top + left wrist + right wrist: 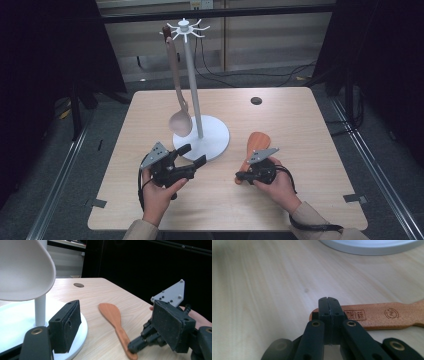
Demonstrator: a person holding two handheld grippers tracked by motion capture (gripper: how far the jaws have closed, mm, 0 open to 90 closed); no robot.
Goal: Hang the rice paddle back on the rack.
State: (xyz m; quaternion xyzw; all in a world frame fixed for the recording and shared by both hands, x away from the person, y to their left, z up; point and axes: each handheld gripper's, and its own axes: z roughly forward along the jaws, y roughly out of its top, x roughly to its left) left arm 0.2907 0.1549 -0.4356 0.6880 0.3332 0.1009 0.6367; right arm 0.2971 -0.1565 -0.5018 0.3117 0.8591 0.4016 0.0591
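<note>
One spoon hangs on the rack. Spatula beside rack base, unhung; my right gripper jaws closed by its handle, left gripper gaping, empty.

White hook stand with hanging pale spoon on wooden table; dark floor cables behind.
</note>
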